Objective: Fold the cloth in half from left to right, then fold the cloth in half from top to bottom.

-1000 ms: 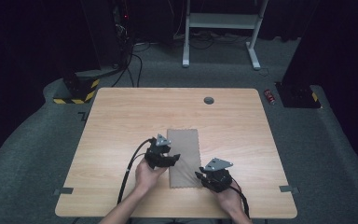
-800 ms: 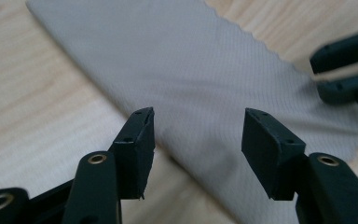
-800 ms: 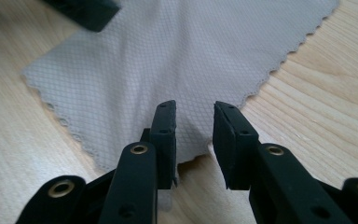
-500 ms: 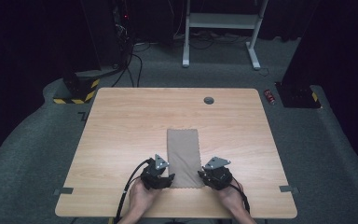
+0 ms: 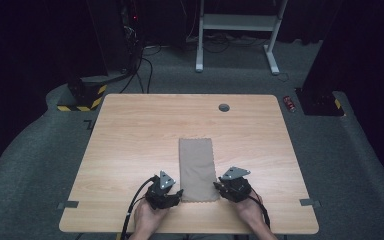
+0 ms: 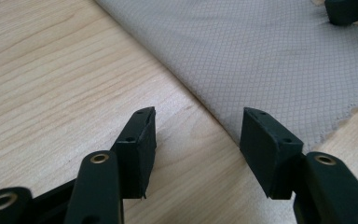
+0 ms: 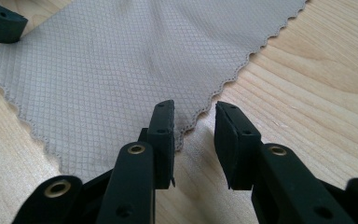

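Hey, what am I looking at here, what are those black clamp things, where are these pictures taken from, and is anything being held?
There is no robot here: a person sits at a wooden table and holds a hand-operated two-jaw clamp in each hand. The high view looks down from above; the left gripper and right gripper sit at the two near corners of a flat beige cloth. The other two pictures come from small cameras riding on each clamp, looking along its black jaws. In the left gripper view the jaws stand apart over bare wood beside the cloth's edge. In the right gripper view they stand apart at the cloth's scalloped corner. Nothing is held; the cloth lies flat, with neither gripper's pads pressing on it.
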Demonstrator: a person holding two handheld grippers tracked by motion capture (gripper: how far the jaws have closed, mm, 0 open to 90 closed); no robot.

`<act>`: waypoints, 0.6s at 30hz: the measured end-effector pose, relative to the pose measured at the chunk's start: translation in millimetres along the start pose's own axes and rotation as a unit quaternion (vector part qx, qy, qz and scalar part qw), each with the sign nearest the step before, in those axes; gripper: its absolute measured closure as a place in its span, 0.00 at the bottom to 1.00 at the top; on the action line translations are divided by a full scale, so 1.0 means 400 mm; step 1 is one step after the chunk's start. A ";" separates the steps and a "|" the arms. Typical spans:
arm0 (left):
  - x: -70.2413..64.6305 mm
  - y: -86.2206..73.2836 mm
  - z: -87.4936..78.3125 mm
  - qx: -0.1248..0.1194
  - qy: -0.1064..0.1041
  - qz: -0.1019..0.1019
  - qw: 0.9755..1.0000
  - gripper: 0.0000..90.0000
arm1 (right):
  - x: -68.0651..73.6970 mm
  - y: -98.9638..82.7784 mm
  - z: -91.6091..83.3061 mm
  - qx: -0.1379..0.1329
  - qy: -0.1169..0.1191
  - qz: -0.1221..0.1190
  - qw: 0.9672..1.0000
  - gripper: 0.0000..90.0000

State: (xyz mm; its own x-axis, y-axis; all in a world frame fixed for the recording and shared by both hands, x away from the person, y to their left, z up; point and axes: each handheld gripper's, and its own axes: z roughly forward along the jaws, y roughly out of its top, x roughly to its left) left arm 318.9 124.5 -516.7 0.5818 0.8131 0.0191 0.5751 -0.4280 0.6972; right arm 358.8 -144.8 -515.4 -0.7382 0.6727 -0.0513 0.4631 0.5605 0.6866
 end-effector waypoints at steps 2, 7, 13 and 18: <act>0.002 -0.005 -0.005 0.002 -0.003 -0.003 1.000 0.53 | -0.001 0.001 0.000 0.002 0.001 -0.001 1.000 0.75; 0.006 -0.014 -0.013 0.001 -0.005 -0.006 1.000 0.52 | -0.006 0.003 0.000 0.005 0.004 0.003 1.000 0.72; 0.024 -0.009 -0.008 -0.006 -0.019 -0.024 1.000 0.49 | -0.013 0.003 -0.004 0.003 0.012 0.021 1.000 0.70; 0.057 0.020 0.005 -0.017 -0.037 -0.052 0.998 0.48 | -0.027 0.003 -0.007 -0.008 0.017 0.034 0.999 0.71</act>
State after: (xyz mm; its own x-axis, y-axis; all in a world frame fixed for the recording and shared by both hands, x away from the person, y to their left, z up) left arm 337.9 138.6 -512.1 0.5620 0.8203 -0.1059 0.6146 -0.3285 0.7172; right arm 366.1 -152.8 -511.9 -0.7214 0.6922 0.0210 0.5054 0.5054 0.6994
